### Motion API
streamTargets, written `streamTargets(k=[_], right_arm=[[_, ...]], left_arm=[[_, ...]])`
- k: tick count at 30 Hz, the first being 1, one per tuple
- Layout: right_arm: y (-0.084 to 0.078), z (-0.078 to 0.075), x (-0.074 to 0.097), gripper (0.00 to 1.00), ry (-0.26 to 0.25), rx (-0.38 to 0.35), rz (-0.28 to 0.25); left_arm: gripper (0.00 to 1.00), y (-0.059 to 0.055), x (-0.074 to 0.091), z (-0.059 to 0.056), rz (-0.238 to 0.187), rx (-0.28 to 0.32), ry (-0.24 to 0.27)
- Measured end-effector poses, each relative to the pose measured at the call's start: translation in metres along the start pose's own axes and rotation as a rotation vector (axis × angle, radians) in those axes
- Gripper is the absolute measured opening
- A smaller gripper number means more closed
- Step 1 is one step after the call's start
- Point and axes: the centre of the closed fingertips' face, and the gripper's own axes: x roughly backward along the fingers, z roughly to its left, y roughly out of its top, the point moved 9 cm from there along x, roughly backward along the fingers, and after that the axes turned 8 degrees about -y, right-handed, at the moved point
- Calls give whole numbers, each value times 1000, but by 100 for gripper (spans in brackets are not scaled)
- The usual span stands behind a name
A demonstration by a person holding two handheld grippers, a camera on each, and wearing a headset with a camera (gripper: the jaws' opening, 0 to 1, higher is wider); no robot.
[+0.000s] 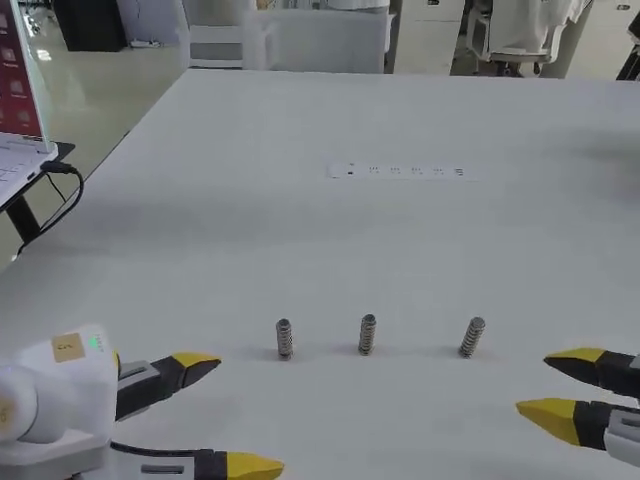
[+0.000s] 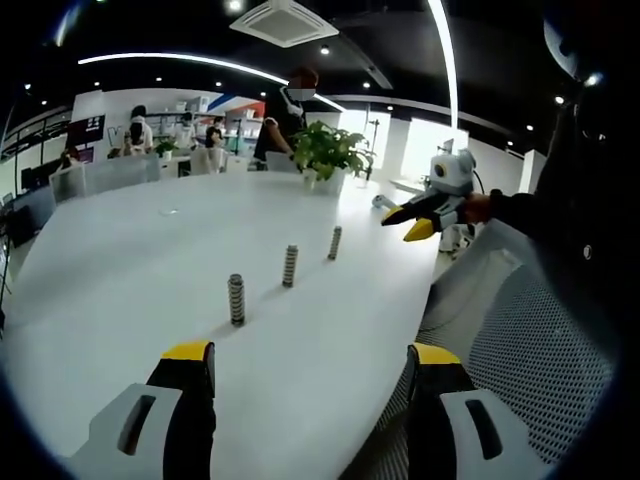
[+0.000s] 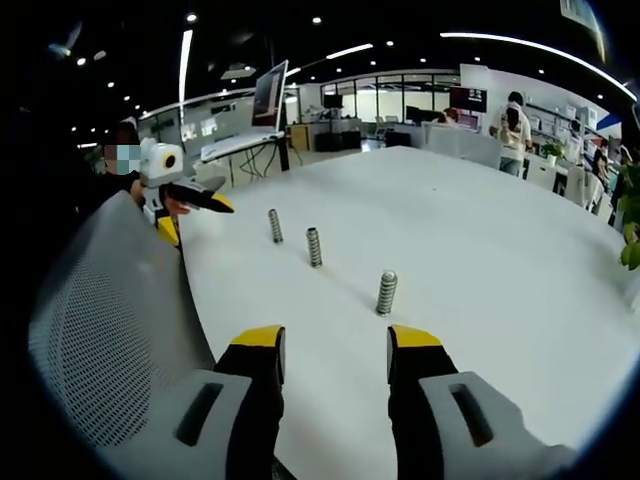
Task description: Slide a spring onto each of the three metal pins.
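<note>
Springs [image 1: 367, 334] stand upright in a row of three on the white table [image 1: 400, 230], evenly spaced and well apart, each seemingly seated over its pin, though the coils hide the pins themselves. They look small and light, stiff across the coil but springy along it, and likely to squirt out of a hard pinch. The best hold would be a gentle one across the middle coils. The left gripper [image 1: 245, 412] hovers near the left spring, jaws spread and empty. The right gripper [image 1: 535, 383] hangs just beyond the right spring, jaws likewise apart, holding nothing. A laptop [image 1: 15, 120] sits far left.
</note>
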Motion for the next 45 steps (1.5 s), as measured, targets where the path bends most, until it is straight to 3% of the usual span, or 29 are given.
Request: streamTargets(k=[11, 17, 22, 24, 28, 31, 35, 38, 45], right_arm=[[-4, 1, -3, 74, 6, 11, -45], [-6, 1, -5, 96, -9, -9, -103], [-7, 5, -8, 98, 13, -17, -106], [-7, 5, -9, 99, 10, -17, -111], [-6, 5, -12, 99, 2, -21, -121], [-6, 5, -13, 99, -8, -21, -116], [-6, 4, -14, 99, -19, -29, -118], [-7, 6, -16, 98, -20, -28, -116], [-9, 7, -14, 97, -28, -31, -105]], left_arm=[[78, 1, 1, 0, 3, 9, 6], [83, 2, 2, 1, -6, 15, 20], [94, 4, 2, 4, -52, 30, 38], [98, 3, 0, 5, -52, 30, 49], [98, 0, -2, 7, -43, 24, 54], [98, 0, -4, 8, -76, -9, 61], [98, -1, -6, 10, -73, -10, 66], [98, 1, -4, 9, -97, -22, 70], [98, -1, -5, 8, -76, -16, 67]])
